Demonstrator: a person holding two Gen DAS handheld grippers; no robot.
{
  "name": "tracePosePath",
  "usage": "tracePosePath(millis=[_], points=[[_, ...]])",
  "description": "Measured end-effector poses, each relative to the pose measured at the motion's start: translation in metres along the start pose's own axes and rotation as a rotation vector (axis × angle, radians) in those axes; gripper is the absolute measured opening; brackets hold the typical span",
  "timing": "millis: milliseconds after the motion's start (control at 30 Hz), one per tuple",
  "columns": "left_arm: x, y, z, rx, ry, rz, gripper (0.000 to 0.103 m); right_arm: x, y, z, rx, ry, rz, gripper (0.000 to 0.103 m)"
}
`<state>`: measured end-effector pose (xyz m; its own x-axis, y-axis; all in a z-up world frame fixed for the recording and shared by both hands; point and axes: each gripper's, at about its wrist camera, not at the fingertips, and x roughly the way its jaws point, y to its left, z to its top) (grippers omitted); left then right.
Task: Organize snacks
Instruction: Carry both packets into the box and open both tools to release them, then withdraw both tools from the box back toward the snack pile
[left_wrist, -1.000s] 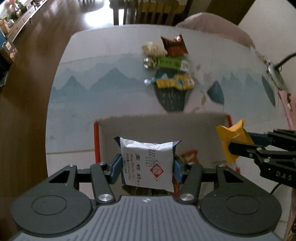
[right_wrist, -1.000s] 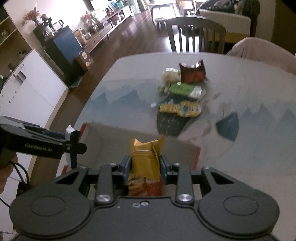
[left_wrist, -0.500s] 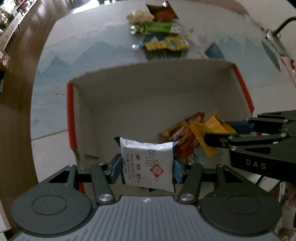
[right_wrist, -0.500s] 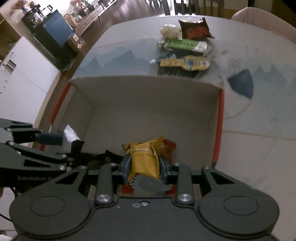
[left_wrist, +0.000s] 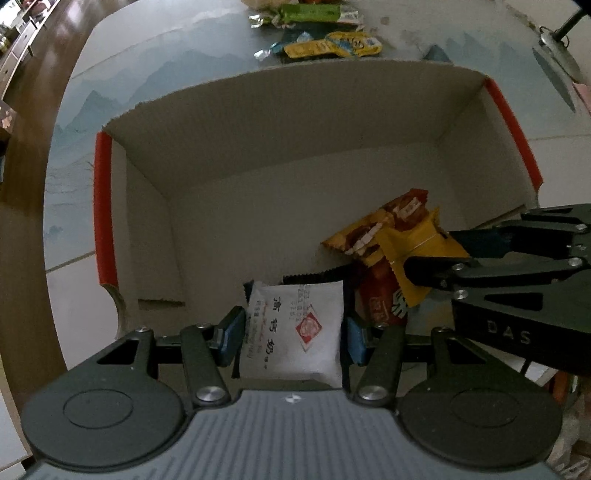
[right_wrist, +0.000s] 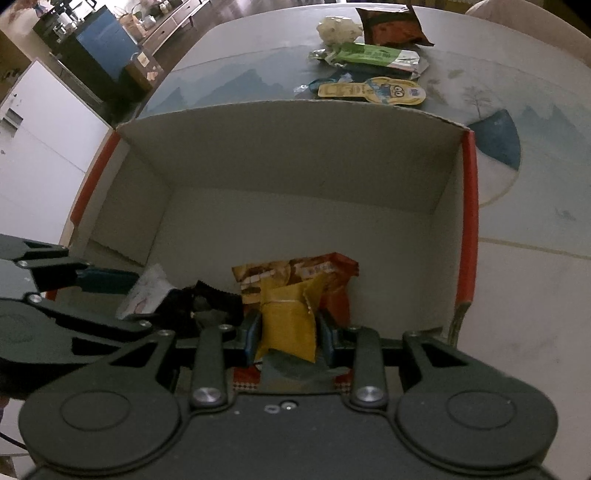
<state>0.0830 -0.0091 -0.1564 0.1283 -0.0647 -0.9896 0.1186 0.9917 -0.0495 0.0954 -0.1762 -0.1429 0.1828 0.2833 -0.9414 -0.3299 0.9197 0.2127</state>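
Mountain-print table (right_wrist: 236, 85); left gripper (left_wrist: 293, 332) jaws grasp white packet (left_wrist: 295, 332); right gripper (right_wrist: 288, 332) jaws grasp yellow packet (right_wrist: 290, 321).

White packet (left_wrist: 293, 328) and yellow packet (right_wrist: 288, 326) upright inside cardboard box (left_wrist: 295, 129), beside orange-red packet (left_wrist: 391, 221)

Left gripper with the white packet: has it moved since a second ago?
Yes. The left gripper has come down into the cardboard box, whose walls now surround the white packet.
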Motion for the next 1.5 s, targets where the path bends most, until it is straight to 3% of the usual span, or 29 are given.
tracePosePath(millis=[267,667,1033,1333,1433,1500], points=[[0.005,0.001,0.0,-0.008,0.009,0.003,0.055,-0.002,0.002,-0.002,-0.009,0.006,0.003,0.034],[-0.024,0.003,-0.011,-0.006,-0.077,-0.023,0.056,-0.025,0.003,-0.004,-0.016,-0.045,0.038,0.036],[-0.069,0.002,-0.015,0.0,-0.203,-0.047,0.056,-0.072,0.015,-0.003,-0.066,-0.154,0.087,0.038],[-0.106,-0.002,-0.011,0.0,-0.308,-0.048,0.056,-0.108,0.017,0.001,-0.085,-0.249,0.073,0.041],[-0.115,-0.002,-0.008,0.004,-0.335,-0.049,0.057,-0.117,0.016,0.004,-0.095,-0.275,0.066,0.044],[-0.122,-0.002,-0.007,0.003,-0.356,-0.047,0.065,-0.122,0.015,0.007,-0.098,-0.292,0.062,0.052]])
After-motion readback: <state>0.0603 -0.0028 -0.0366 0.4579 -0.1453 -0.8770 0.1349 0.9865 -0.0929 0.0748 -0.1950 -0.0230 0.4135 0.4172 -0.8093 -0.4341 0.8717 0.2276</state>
